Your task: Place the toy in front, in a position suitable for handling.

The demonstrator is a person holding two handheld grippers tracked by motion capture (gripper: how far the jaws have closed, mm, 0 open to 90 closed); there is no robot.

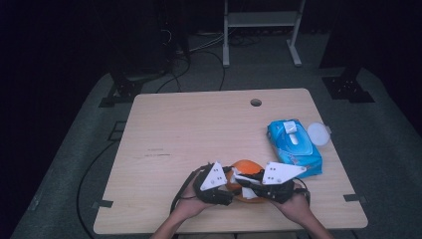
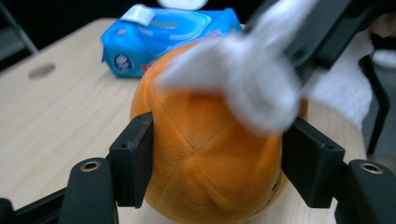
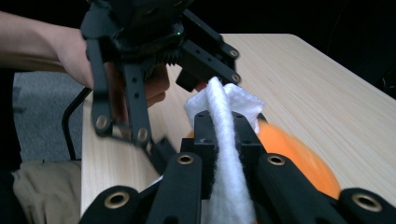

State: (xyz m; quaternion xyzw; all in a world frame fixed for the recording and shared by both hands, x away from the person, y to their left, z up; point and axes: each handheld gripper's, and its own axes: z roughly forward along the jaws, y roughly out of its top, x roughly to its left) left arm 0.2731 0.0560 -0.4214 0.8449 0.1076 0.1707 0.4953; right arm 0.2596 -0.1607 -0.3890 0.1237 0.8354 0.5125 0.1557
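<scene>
An orange ball (image 1: 246, 168) with stitched seams rests near the table's front edge. My left gripper (image 1: 230, 186) is shut on the orange ball (image 2: 205, 158), one black jaw on each side of it. My right gripper (image 1: 253, 185) comes in from the right, shut on a white wipe (image 3: 223, 154) that is pinched flat between its jaws. The white wipe (image 2: 243, 77) lies blurred against the ball's top. In the right gripper view the orange ball (image 3: 294, 154) shows just beyond the jaws, with the left gripper (image 3: 140, 60) and a hand behind it.
A blue pack of wipes (image 1: 294, 146) lies to the right of the ball, with a round white lid (image 1: 318, 133) beside it. The wooden table (image 1: 189, 129) has a cable hole (image 1: 256, 102) at the back. A white frame (image 1: 259, 25) stands on the floor beyond.
</scene>
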